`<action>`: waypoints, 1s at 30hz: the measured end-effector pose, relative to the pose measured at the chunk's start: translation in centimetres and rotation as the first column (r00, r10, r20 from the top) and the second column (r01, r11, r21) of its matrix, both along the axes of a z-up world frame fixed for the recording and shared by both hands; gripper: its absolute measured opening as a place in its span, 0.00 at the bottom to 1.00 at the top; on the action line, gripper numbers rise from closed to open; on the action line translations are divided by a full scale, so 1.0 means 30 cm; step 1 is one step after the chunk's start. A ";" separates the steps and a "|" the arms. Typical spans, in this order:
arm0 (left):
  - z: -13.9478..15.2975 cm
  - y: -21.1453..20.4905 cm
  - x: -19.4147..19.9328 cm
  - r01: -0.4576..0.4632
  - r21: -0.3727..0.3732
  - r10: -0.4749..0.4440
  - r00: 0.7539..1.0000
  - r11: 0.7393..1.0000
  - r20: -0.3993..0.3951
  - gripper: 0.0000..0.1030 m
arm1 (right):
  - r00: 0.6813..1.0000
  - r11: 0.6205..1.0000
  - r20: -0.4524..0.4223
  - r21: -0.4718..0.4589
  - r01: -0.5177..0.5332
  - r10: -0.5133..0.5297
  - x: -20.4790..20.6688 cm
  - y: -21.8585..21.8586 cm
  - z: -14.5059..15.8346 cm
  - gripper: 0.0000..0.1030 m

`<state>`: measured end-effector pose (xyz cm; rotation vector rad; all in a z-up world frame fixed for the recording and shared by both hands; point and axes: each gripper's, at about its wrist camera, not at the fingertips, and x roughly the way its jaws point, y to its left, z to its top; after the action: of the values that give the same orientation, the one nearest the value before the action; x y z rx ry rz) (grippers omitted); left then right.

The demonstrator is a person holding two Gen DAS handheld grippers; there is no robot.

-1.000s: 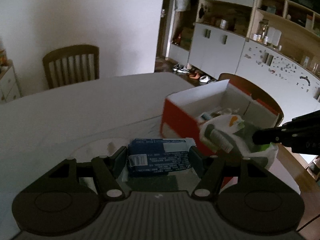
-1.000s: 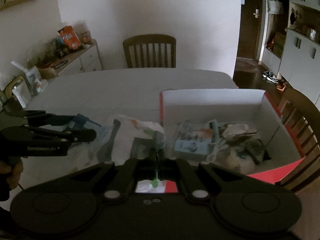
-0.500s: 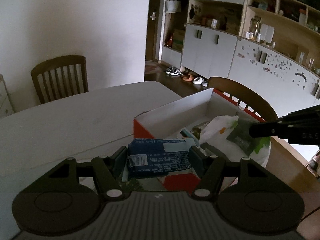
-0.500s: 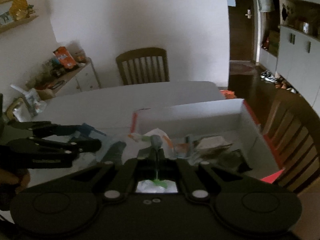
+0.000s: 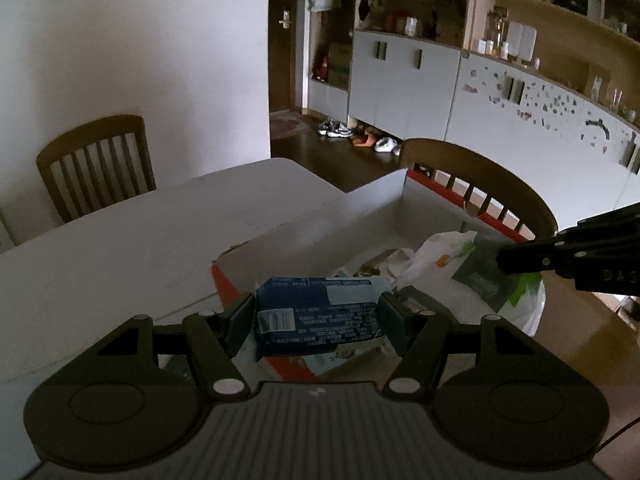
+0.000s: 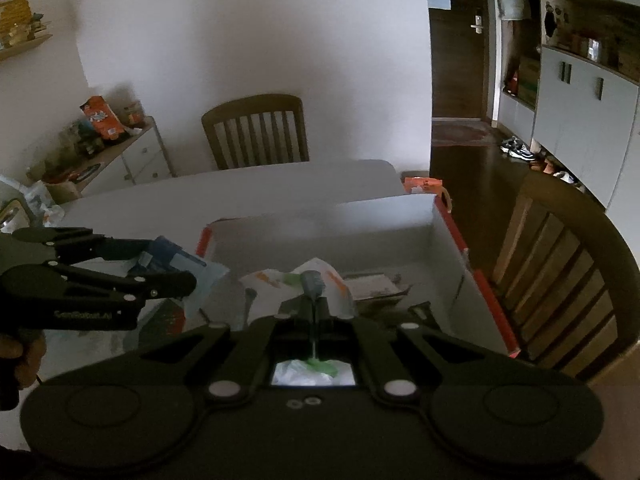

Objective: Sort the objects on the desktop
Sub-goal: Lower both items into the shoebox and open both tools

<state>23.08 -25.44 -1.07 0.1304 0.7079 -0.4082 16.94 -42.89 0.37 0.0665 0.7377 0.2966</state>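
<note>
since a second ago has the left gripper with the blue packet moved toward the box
Yes. The left gripper, shut on the blue packet, was short of the box's near red corner before; now the packet sits over that corner, at the box opening.

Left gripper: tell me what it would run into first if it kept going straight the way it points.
Probably the contents of the open cardboard box. The left gripper, shut on the blue packet, points down over the box's near corner toward papers inside; depth is unclear.
</note>
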 end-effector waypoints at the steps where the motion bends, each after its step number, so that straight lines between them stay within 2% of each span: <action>1: -0.007 -0.012 0.010 0.004 0.008 -0.004 1.000 1.000 -0.004 0.64 | 1.000 1.000 0.000 -0.002 0.001 -0.001 0.006 -0.005 -0.004 0.00; 6: -0.040 -0.075 0.060 0.033 0.053 -0.033 0.999 0.998 0.000 0.64 | 1.000 1.000 0.008 -0.009 0.009 -0.009 0.048 -0.024 -0.025 0.00; 17: -0.133 -0.148 0.184 0.045 0.134 -0.037 0.998 0.990 -0.060 0.64 | 0.999 0.998 0.009 -0.052 -0.034 0.035 0.085 0.003 -0.093 0.01; 21: -0.160 -0.154 0.221 0.048 0.143 -0.035 0.995 0.989 -0.090 0.64 | 0.999 0.998 0.002 -0.048 -0.043 0.043 0.092 0.020 -0.108 0.01; 27: -0.153 -0.155 0.267 0.042 0.128 -0.027 0.993 0.991 -0.115 0.64 | 0.998 0.999 0.055 -0.030 -0.035 0.036 0.110 0.014 -0.065 0.01; 30: -0.172 -0.167 0.281 0.055 0.133 -0.036 0.990 0.990 -0.140 0.64 | 0.998 0.998 0.033 -0.048 -0.045 0.046 0.108 0.016 -0.099 0.01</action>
<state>31.52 -30.46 -6.22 0.2496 0.8699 -0.4153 20.17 -42.41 -2.60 -0.0005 0.7131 0.3229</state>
